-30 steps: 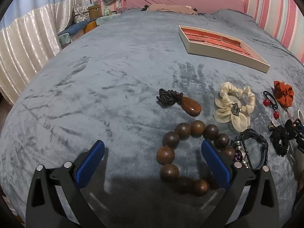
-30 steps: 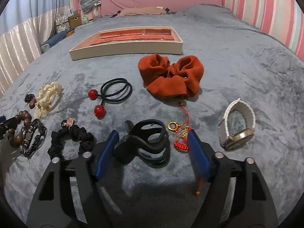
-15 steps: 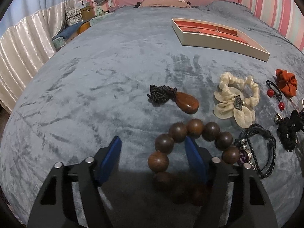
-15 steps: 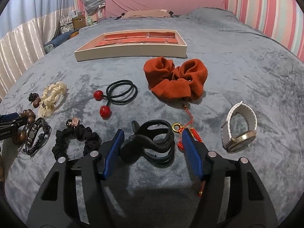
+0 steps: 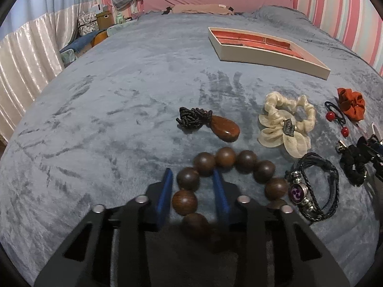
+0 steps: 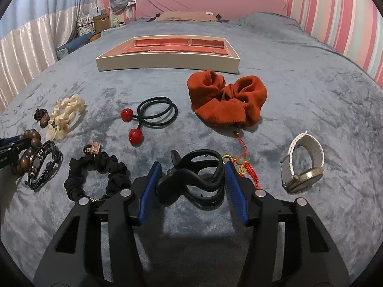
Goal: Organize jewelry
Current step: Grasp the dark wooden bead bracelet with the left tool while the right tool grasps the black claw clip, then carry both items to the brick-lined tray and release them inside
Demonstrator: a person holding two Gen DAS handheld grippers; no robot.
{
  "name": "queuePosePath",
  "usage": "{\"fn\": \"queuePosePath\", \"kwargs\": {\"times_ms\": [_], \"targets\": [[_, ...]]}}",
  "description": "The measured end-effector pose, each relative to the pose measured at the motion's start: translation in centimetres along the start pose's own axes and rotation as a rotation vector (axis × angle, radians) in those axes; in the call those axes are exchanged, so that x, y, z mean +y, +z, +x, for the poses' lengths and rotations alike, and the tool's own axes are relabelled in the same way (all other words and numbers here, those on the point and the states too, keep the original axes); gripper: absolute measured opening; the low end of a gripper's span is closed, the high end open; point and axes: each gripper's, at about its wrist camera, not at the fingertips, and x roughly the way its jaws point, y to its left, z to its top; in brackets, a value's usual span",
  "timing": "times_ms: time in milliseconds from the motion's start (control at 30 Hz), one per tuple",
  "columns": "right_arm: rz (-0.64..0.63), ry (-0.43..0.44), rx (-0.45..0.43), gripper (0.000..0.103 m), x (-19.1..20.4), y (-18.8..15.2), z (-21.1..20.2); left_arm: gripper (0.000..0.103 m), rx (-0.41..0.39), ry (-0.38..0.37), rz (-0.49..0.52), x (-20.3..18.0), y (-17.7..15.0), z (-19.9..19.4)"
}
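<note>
In the left wrist view, the left gripper (image 5: 192, 189) has its 2 blue pads astride one side of the wooden bead bracelet (image 5: 225, 156). Its jaws are closing, with 2 of the brown beads between them in the lower centre of the frame; a narrow gap shows on both sides, so the pads do not press yet. Just above the bracelet lies a brown teardrop pendant (image 5: 225, 129) on a bunched black cord. To the right of the beads sits a black braided bracelet (image 5: 313, 186) with a purple charm, and above it a cream scrunchie (image 5: 287, 124). The jewelry tray (image 5: 268, 55), pale-walled with a red lining, lies at the upper right on the grey-blue bedspread (image 5: 119, 95).

In the right wrist view, the right gripper (image 6: 192, 181) is closing around a black hair claw clip (image 6: 191, 179) at the centre bottom. The right pad looks to touch the clip's edge, while the left pad stands just clear of it. A red knotted charm (image 6: 247, 169) lies just beside the right pad. Further right is a watch (image 6: 301, 162) with a white band. To the left lies a black scrunchie (image 6: 95, 177). Above the clip are a black hair tie (image 6: 158, 114) with 2 red balls and an orange scrunchie (image 6: 227, 100). The tray sits at the upper centre.
</note>
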Motion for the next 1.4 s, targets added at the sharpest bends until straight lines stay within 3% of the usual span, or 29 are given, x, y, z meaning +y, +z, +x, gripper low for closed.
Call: {"fn": "queuePosePath", "kwargs": {"times_ms": [200,400,900,1167,1400], "targets": [[0.037,0.038,0.007,0.054,-0.8,0.2,0.1,0.020,-0.002,-0.024,-0.026,0.5,-0.2,-0.4],[0.056,0.076,0.003,0.054,-1.4,0.3,-0.1,0.020,-0.014,-0.016,-0.017,0.3,-0.5,-1.1],[0.028,0.091,-0.064,0.054,-2.6,2.0,-2.5,0.020,-0.183,-0.020,0.039,-2.2,0.6,-5.8],[0.046,0.120,-0.092,0.054,-3.6,5.7,-2.8,0.020,-0.288,-0.069,0.092,-4.3,5.1,-8.4],[0.067,0.145,-0.122,0.054,-5.0,12.6,-1.3,0.020,-0.298,-0.175,0.086,-6.1,13.7,-6.8]]}}
